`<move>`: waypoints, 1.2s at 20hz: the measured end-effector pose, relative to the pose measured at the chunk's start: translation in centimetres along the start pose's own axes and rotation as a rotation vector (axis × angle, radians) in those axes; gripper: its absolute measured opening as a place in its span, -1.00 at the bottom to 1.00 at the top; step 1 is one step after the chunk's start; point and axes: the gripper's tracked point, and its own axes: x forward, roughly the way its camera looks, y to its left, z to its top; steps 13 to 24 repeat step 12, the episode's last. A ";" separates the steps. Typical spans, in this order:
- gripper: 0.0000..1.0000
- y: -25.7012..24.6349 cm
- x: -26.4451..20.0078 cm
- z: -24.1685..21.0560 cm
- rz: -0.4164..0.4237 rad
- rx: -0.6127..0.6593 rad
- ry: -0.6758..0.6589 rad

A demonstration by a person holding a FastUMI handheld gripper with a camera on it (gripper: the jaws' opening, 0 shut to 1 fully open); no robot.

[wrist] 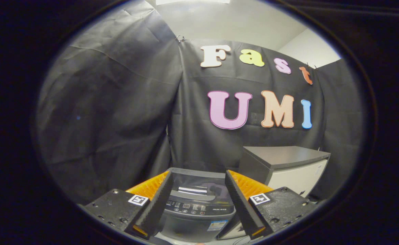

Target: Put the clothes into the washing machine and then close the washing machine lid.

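A dark grey top-loading washing machine (196, 207) stands below and just ahead of my gripper (198, 178), framed between the two fingers. Its tinted lid (196, 187) lies flat over the tub, and the control panel (199, 208) faces me. My gripper is open, with a wide gap and nothing held between the fingers. No clothes are visible from here; what lies under the lid I cannot make out.
A low cabinet (288, 166) with a grey top and a white front stands to the right of the washing machine. Black cloth walls close the booth behind and to the left. A strip of pale floor (230, 241) lies at the machine's foot.
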 end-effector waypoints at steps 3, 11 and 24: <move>0.86 -0.8 -0.4 -0.4 -0.030 0.037 -0.013; 0.85 -1.4 -0.9 -1.0 -0.073 0.093 -0.037; 0.85 -1.3 -1.0 -0.9 -0.076 0.097 -0.047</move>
